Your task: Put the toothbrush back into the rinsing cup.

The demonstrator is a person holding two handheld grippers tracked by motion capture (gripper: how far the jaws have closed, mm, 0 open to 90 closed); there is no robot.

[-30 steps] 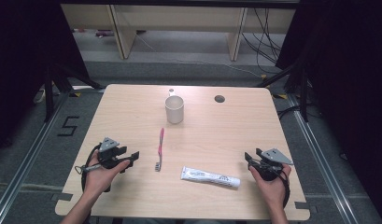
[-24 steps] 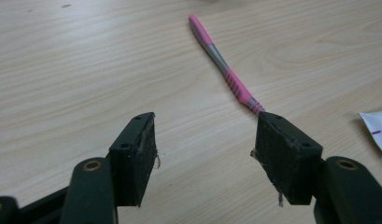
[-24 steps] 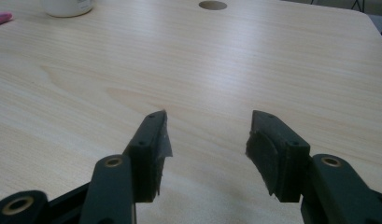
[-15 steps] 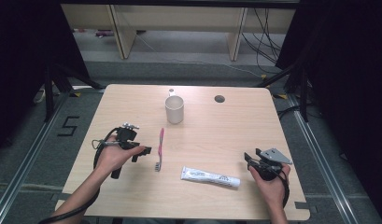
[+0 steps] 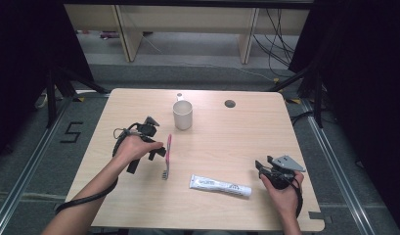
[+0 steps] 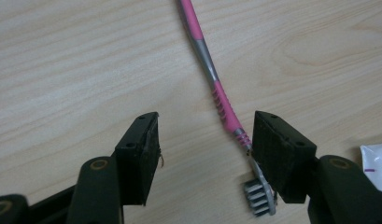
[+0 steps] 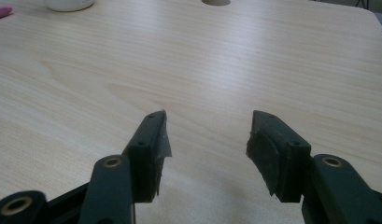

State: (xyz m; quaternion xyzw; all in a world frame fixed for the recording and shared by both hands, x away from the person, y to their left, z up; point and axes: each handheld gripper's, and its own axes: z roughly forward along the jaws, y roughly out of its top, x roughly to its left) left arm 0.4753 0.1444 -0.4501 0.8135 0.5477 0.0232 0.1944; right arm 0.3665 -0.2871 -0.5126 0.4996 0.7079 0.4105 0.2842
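— On the pale wooden tabletop (image 5: 246, 137), near its middle: a slim pink-and-grey plastic toothbrush (image 5: 167, 155), flat, bristle head toward the near edge. Why just there?

— Laid out for an easy pick, most likely. Well apart from the white ceramic mug (image 5: 182, 114) behind it and from the white toothpaste tube (image 5: 219, 185) to the near right, so with room on both sides for a pinch.

— And the left tongs (image 5: 157, 149)?

— Just beside the handle, tilted down toward it. Just drawn in a little, yet wide apart and pressing on nothing. In the left gripper view, framing the toothbrush's neck close against the right-hand jaw, with the bristle head partly tucked under that jaw.

— Off-centre, then?

— Seems so. Looks like lining up across the neck before a squeeze; probably calls for a small sideways nudge to catch the handle squarely.

— Right tongs (image 5: 261, 169)?

— Low at the near right of the tabletop, near the tube's far end. Gaping wide over bare wood, holding nothing. Probably parked clear of the left hand's reach, handy for the tube.
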